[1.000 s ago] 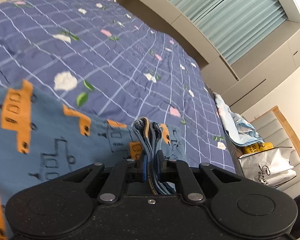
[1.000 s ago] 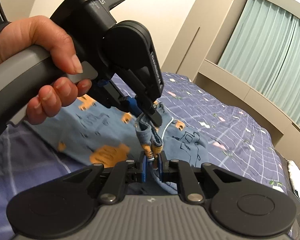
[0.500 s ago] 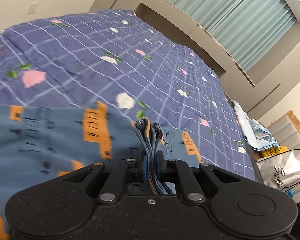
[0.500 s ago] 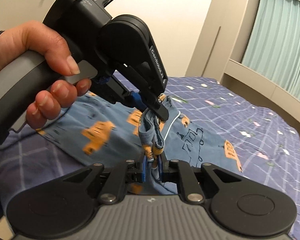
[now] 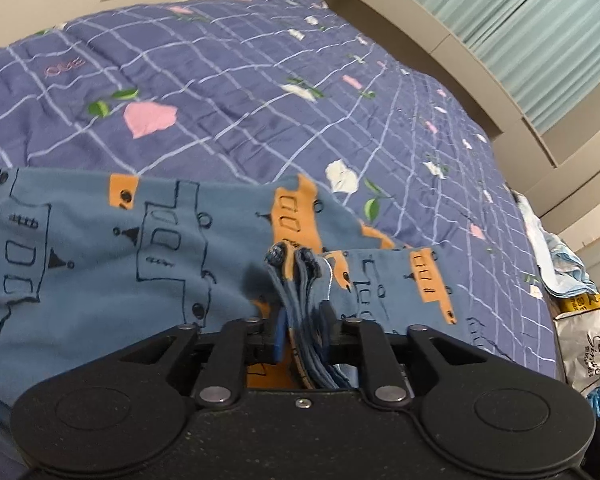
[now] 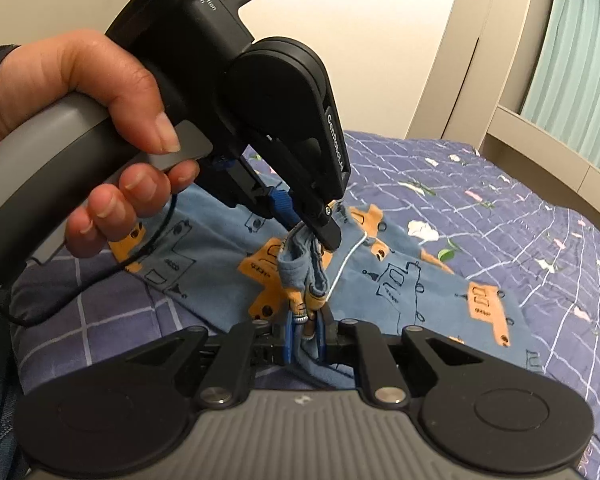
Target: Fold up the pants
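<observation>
The pants (image 5: pixel 100 264) are blue with orange vehicle prints and lie spread on the bed; they also show in the right wrist view (image 6: pixel 420 280). My left gripper (image 5: pixel 304 320) is shut on a bunched edge of the pants. In the right wrist view the left gripper (image 6: pixel 316 228) pinches the same bunch from above, held by a hand. My right gripper (image 6: pixel 306 338) is shut on the bunched waistband just below it, where a white drawstring (image 6: pixel 348 260) hangs out.
The bed has a purple checked quilt (image 5: pixel 260 80) with flowers. A crumpled light-blue cloth (image 5: pixel 556 256) and a white plastic bag (image 5: pixel 592 348) sit past the bed's right edge. A curtain (image 5: pixel 520 12) and a beige ledge run along the far side.
Both grippers have moved with the held bunch, dragging the pants across the quilt; more of the pants now lies spread to the left. Both stay shut.
</observation>
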The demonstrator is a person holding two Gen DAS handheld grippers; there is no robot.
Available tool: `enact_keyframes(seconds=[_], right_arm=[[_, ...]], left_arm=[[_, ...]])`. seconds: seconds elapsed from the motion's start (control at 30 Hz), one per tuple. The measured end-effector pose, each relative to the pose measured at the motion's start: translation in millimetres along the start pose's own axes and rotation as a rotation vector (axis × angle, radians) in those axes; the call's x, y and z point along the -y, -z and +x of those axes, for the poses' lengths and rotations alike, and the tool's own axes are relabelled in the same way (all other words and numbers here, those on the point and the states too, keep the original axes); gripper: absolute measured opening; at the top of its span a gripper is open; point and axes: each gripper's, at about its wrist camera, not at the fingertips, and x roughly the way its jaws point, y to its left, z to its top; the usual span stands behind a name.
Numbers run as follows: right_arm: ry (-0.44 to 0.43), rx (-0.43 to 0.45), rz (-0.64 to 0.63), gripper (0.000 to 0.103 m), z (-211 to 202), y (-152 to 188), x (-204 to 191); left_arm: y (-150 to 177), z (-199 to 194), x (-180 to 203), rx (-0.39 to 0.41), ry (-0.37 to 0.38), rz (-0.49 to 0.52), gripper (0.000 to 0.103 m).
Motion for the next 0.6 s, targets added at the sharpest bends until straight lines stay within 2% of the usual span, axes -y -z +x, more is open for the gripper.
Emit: enact_keyframes(seconds=[0.03,0.07,0.13,0.17,0.2,0.23,0.27,0.33,0.43,0.5,0.6], right_arm=[[-0.002,-0.005,0.003,0.019,1.6,0.7,0.5],[-0.003,-0.008,0.005,0.024,1.2,1.5,2.4],[-0.003,-0.009,0.008,0.046,0.0,4.8,5.8],[0.002,-0.008,0.005,0.052,0.1,5.8,6.5],[0.012,-0.008,0.003,0.064,-1.5,7.4,8.6],[0.029,-0.005,0.006,0.077,-4.7,9.4,11.6],[0.048,0.003,0.015,0.082,-8.9,11.5,16.7],[0.085,0.015,0.044,0.096,-15.6,16.3,30.3],[0.173,0.018,0.102,0.103,-18.7,24.7,59.8],[0.228,0.000,0.138,0.103,-14.7,27.9,79.8],[0.282,-0.010,0.202,0.103,-2.9,28.8,111.4]], left_arm=[[0.2,1.0,-2.0,-0.007,-0.002,-0.013,0.032],[0.0,1.1,-3.3,-0.007,0.000,-0.022,0.042],[-1.4,-0.7,-4.4,0.009,-0.003,-0.028,0.050],[-1.6,-1.6,-4.2,0.018,-0.009,-0.027,0.056],[-1.9,-2.2,-4.1,0.029,-0.016,-0.027,0.066],[-1.8,-2.6,-3.4,0.042,-0.022,-0.026,0.071],[-1.6,-2.1,-2.8,0.051,-0.029,-0.024,0.078],[-1.1,1.5,1.3,0.058,-0.041,-0.002,0.081],[2.0,7.3,7.8,0.074,-0.069,0.044,0.086],[3.9,10.7,12.3,0.082,-0.076,0.073,0.092],[6.9,15.8,18.2,0.089,-0.100,0.114,0.096]])
